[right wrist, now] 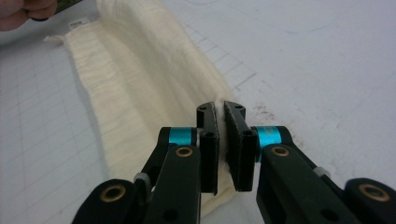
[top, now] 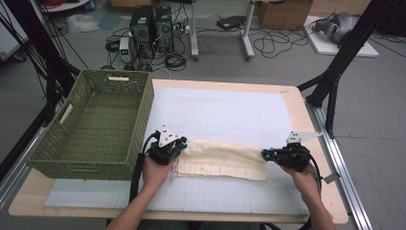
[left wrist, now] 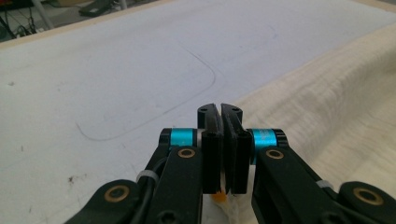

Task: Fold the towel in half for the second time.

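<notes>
A cream cloth (top: 220,158) lies folded into a long strip across the white mat (top: 215,110). My left gripper (top: 184,143) is at its left end, and the jaws look shut there on the cloth's edge. In the left gripper view my gripper (left wrist: 220,109) has its pads together, with a bit of cloth (left wrist: 327,102) caught low between them. My right gripper (top: 264,154) is at the strip's right end. In the right gripper view my gripper (right wrist: 220,107) pinches a raised fold of the cloth (right wrist: 135,79), which runs away toward the other hand (right wrist: 23,11).
A green woven basket (top: 143,120) stands on the table's left side, close to my left gripper. The wooden table edge (top: 306,120) runs along the right. Black frame legs, computers and cables stand on the floor beyond the table.
</notes>
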### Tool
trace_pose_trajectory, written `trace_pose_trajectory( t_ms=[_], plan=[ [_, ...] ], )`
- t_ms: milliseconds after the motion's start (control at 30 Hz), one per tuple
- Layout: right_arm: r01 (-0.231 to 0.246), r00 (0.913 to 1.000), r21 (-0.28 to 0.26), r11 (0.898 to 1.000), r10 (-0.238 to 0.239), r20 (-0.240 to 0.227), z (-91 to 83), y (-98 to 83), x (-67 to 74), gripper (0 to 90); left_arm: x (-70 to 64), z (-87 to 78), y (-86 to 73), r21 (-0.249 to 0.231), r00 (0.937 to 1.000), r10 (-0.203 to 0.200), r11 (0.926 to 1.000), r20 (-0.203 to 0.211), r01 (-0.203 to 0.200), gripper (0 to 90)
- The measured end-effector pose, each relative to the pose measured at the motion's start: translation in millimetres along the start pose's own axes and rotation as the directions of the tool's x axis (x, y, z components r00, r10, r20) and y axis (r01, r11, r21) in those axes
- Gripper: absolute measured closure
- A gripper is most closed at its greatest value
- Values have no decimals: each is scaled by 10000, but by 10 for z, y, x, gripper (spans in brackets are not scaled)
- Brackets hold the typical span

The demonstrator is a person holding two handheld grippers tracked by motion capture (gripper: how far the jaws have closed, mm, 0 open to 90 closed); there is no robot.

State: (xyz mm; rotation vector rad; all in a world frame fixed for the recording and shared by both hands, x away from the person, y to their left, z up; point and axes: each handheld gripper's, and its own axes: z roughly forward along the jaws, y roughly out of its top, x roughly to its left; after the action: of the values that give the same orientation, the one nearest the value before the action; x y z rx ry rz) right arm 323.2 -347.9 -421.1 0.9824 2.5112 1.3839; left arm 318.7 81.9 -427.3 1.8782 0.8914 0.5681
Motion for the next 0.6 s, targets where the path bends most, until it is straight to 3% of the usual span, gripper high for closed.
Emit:
trace_pose_trajectory(
  t_ms=[200, 333, 500, 600],
  plan=[
    [218, 9994, 78, 9997, -216, -265, -50, -70, 109, 837, -38, -148, -105, -148, 9990, -194, 9997, 395, 200, 862],
    [303, 9989, 326, 9990, -292, -363, -49, -135, 162, 831, -76, -228, -196, 96, 9969, -290, 9996, 732, 283, 859],
    [330, 9989, 886, 9955, -300, -356, 8, -219, 187, 809, -172, -296, -288, 601, 9938, 106, 9980, 1109, -173, 849],
    [251, 9988, 1016, 9945, -207, -443, 19, -235, 191, 741, -209, -318, -345, 964, 9908, 317, 9943, 1319, -446, 826]
  ],
)
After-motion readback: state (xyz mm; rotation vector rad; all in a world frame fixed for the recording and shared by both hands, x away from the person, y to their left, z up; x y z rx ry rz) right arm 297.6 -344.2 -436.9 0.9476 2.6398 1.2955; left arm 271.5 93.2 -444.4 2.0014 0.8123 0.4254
